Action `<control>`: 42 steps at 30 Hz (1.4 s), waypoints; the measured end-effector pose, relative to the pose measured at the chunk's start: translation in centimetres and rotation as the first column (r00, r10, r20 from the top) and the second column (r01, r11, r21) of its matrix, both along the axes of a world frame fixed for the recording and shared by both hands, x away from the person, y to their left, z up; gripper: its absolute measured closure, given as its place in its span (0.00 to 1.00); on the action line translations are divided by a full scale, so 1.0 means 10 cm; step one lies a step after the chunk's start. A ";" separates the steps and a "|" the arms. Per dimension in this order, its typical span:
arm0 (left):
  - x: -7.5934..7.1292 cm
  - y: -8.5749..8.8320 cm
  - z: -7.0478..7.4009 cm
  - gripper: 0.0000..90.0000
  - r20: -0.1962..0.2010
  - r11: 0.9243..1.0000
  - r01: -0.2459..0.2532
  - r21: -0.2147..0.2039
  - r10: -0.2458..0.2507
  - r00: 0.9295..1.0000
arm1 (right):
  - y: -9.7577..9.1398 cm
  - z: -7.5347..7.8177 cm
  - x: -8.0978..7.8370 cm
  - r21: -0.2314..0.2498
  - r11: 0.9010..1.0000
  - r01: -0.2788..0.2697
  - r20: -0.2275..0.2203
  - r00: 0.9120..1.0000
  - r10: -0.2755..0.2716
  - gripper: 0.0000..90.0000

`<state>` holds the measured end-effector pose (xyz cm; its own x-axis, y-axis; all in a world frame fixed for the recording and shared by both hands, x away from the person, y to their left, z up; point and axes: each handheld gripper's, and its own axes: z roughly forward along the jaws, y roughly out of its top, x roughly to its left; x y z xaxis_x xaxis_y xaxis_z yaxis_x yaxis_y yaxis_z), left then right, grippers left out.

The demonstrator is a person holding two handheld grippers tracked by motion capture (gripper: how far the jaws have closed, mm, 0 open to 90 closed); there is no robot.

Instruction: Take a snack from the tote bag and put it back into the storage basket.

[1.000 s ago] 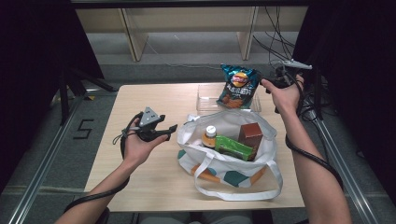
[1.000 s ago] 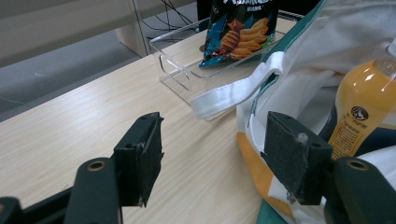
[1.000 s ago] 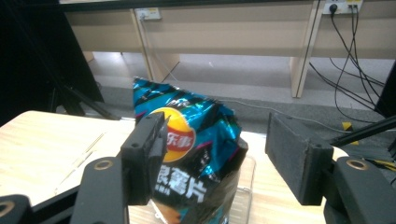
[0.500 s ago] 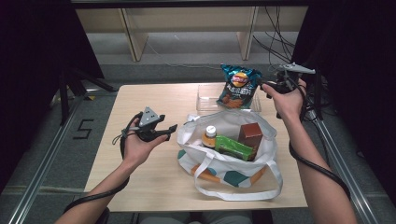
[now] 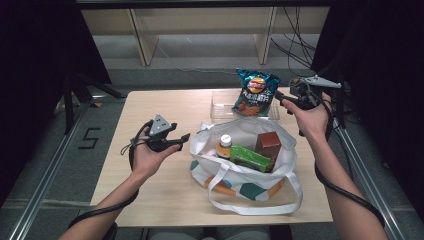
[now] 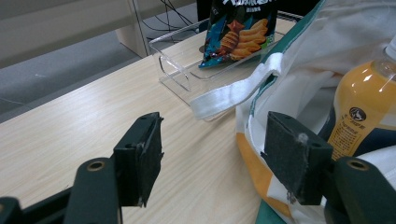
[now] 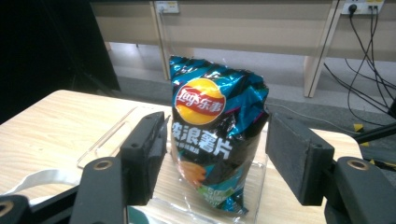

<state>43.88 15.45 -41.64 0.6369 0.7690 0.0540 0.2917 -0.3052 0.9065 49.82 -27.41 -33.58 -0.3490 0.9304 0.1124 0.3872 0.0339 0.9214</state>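
A blue crisps bag (image 5: 254, 91) (image 7: 215, 130) (image 6: 240, 29) stands upright in a clear plastic tray (image 5: 220, 104) (image 7: 254, 184) (image 6: 175, 58) at the table's far side. My right gripper (image 5: 281, 98) (image 7: 215, 154) is open just right of the bag, its jaws either side of it and apart from it. A white tote bag (image 5: 245, 150) (image 6: 299, 79) lies open mid-table holding an orange juice bottle (image 5: 225, 146) (image 6: 362, 105), a green packet (image 5: 248, 158) and a brown carton (image 5: 268, 143). My left gripper (image 5: 181, 142) (image 6: 212, 158) is open left of the tote, holding nothing.
The wooden table (image 5: 150, 190) has bare room on its left half. The tote's strap (image 5: 255, 202) loops toward the front edge. Cables (image 5: 300, 50) and shelving legs lie on the floor behind the table.
My right gripper has moved away from the crisps bag, which now stands by itself in the tray. The left gripper has stayed put.
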 end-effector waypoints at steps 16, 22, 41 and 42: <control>-0.01 0.00 -0.02 0.40 -0.004 1.000 0.004 0.004 -0.004 1.000 | -0.01 -0.02 -0.32 0.001 0.999 -0.043 0.012 0.999 0.043 0.43; -0.02 0.00 -0.04 0.40 -0.004 1.000 0.005 0.005 -0.005 1.000 | 0.02 -0.07 -0.43 0.002 0.998 -0.060 0.006 0.998 0.060 0.43; -0.04 0.02 -0.07 0.40 -0.005 1.000 0.002 0.009 -0.002 1.000 | -0.03 -0.17 -0.78 0.017 0.997 -0.076 0.002 0.997 0.076 0.42; -0.03 0.01 -0.07 0.40 -0.006 1.000 0.002 0.009 -0.002 1.000 | -0.03 -0.17 -0.79 0.016 0.997 -0.077 0.003 0.997 0.077 0.42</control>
